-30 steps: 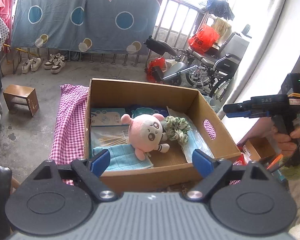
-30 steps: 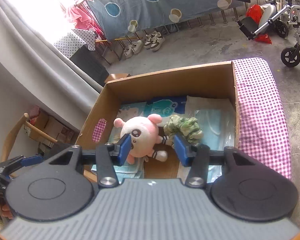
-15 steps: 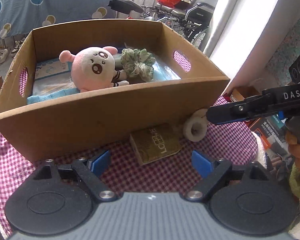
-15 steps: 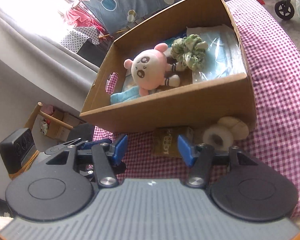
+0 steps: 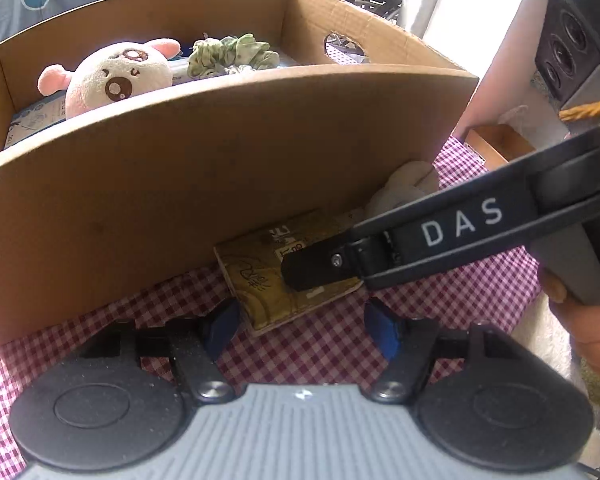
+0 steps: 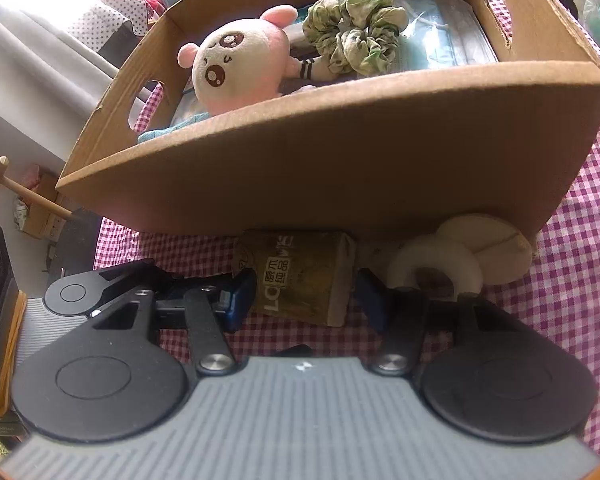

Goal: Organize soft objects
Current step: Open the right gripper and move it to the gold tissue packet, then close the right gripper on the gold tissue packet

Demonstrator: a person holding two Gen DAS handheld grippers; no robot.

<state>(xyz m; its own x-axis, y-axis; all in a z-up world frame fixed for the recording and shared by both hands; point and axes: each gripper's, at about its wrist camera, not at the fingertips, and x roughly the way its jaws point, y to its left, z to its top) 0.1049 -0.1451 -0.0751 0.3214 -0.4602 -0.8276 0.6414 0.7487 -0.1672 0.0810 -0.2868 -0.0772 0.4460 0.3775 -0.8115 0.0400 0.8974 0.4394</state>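
Two grippers low over checkered desk [image 5: 307, 352], both open: left gripper [image 5: 300, 326] and right gripper [image 6: 305, 296] flanking tissue pack [image 6: 300, 276] against cardboard box [image 6: 339, 160]. Plush toy [image 6: 240, 64], scrunchie [image 6: 355, 32] inside box.

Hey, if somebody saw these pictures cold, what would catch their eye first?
Probably the pink-and-cream plush toy lying in the open brown cardboard box, beside a green ruffled scrunchie. Next, the olive-gold tissue pack on the pink checked cloth in front of the box, with the right tool open around it.
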